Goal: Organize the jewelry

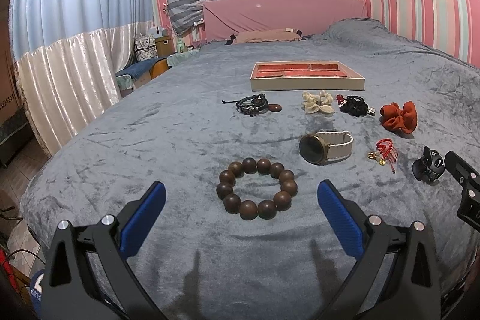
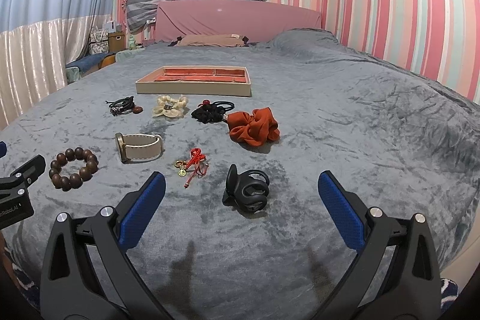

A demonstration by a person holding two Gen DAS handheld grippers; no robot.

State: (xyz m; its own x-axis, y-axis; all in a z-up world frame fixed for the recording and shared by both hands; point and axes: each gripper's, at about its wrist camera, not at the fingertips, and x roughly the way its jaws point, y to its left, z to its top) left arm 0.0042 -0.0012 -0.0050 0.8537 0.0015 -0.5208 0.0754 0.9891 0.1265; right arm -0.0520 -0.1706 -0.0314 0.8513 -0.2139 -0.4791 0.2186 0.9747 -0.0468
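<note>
Currently both claws gape wide and hold nothing. Left claw (image 1: 241,195) hangs over the near bed edge with the wooden bead bracelet (image 1: 256,188) lying flat between its blue pads, not touched. Right claw (image 2: 241,186) frames the black hair clip (image 2: 246,190) the same way, also apart from it.

Risks, as a guess: the plush grey blanket (image 1: 150,146) is soft, so pads pushing down could sink and snag pile instead of beads; round beads may roll out of a pinch; the clip's curved teeth could twist when squeezed. The red knotted charm (image 2: 193,164) lies just left of the clip and its loose cords might get caught in the same close.

Further out: watch (image 1: 325,147) with white strap, mid-bed. Beyond it a far row: black cord bracelets (image 1: 253,107), cream scrunchie (image 1: 318,105), black hair ties (image 1: 355,105), rust scrunchie (image 1: 399,117). Tray (image 1: 307,84) with red lining sits farthest, looks empty; that row lies between claws and tray, so carries must lift over it.
</note>
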